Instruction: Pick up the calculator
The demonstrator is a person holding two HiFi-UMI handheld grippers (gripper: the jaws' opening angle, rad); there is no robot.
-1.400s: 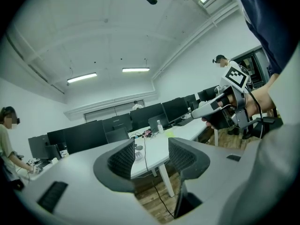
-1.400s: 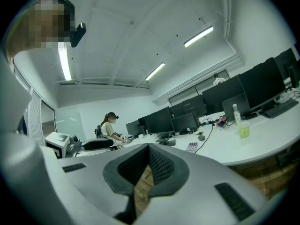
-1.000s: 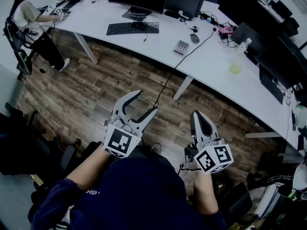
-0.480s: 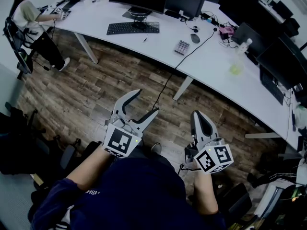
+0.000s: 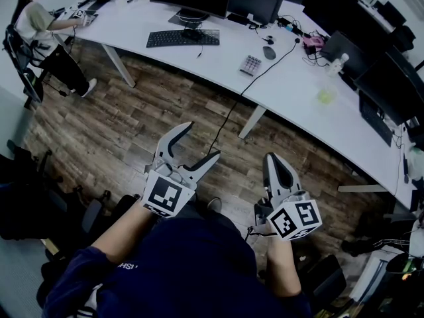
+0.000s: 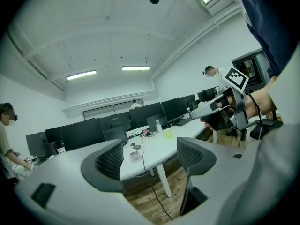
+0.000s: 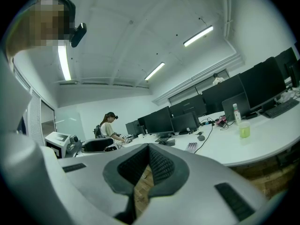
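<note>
Lying flat on white desk [image 5: 291,88]: small grey calculator [image 5: 250,65], gridded keys

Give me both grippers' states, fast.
Left gripper: open, jaws have just been opening, nothing between them.
Right gripper: shut, holding nothing.

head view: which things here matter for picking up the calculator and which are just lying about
For the job:
calculator on the white desk
left gripper, jaws just been opening, nothing between them
right gripper, shut, empty

Just lying about:
keyboard
mouse
green cup
bottle
</note>
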